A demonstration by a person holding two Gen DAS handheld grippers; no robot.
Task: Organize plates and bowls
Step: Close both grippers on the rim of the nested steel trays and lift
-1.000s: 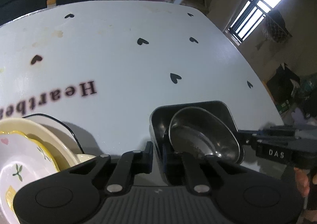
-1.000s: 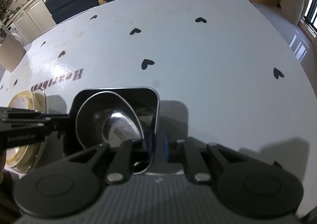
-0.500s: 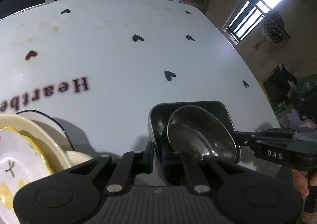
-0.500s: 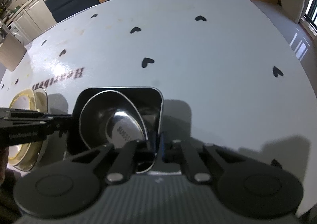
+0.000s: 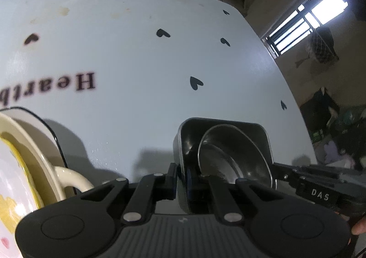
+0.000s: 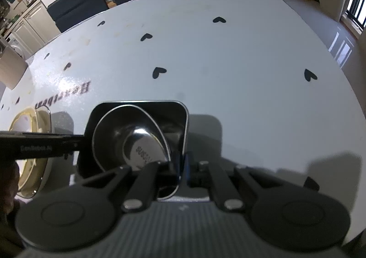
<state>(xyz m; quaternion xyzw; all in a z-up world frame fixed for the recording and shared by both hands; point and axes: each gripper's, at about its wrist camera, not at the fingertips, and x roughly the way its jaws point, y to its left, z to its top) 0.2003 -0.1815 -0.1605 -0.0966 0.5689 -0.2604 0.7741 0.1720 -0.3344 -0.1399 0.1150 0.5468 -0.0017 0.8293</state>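
A square steel tray (image 5: 228,124) (image 6: 141,105) holds a round steel bowl (image 5: 231,159) (image 6: 128,136) that leans tilted inside it. My left gripper (image 5: 181,175) is shut on the tray's left wall. My right gripper (image 6: 181,166) is shut on the tray's right wall; it also shows in the left wrist view (image 5: 304,178). The tray is held between both grippers just over the white table (image 5: 137,63). A stack of cream and floral plates (image 5: 25,157) (image 6: 29,143) sits to the left of the tray.
The table (image 6: 228,52) has a white cloth with black hearts and the word "Heartbeat". Dark chairs (image 6: 77,4) stand at the far edge. The table's right edge (image 5: 295,89) drops to the floor. A brown box (image 6: 11,70) stands at the far left.
Both grippers have closed onto the tray's walls. The tray with the bowl has shifted slightly right and the left camera has dropped lower, with the plate stack nearer.
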